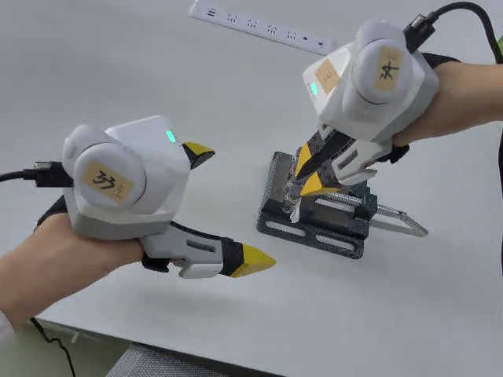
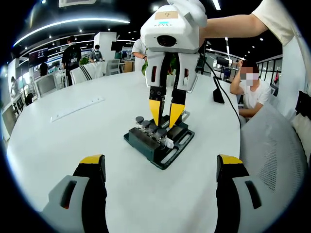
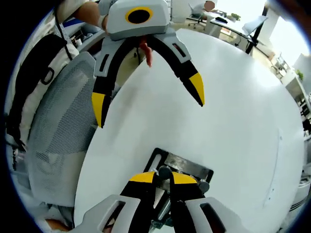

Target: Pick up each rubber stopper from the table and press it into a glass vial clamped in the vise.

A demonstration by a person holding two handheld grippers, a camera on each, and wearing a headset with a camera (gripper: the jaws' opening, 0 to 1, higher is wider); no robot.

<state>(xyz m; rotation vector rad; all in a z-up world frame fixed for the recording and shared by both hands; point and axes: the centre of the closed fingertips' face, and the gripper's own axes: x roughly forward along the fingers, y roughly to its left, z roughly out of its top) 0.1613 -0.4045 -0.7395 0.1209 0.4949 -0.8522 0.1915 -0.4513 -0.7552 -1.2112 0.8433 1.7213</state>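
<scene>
A dark vise [image 1: 314, 229] stands on the white table and clamps a row of small glass vials [image 2: 148, 127], several capped with dark rubber stoppers. My right gripper [image 1: 310, 177] points down over the row, and its yellow tips are shut on a dark rubber stopper [image 3: 164, 171] at a vial's mouth. From the front, the right gripper [image 2: 165, 112] shows only a narrow gap between its tips. My left gripper [image 1: 228, 206] hovers to the left of the vise, wide open and holding nothing. Its own jaws [image 2: 160, 162] frame the vise [image 2: 158, 141].
A white power strip [image 1: 259, 25] lies at the far side of the table. The vise's metal handle [image 1: 401, 222] sticks out to the right. The table's near edge [image 1: 236, 353] runs below my left hand. People and a mesh chair [image 3: 58, 121] surround the table.
</scene>
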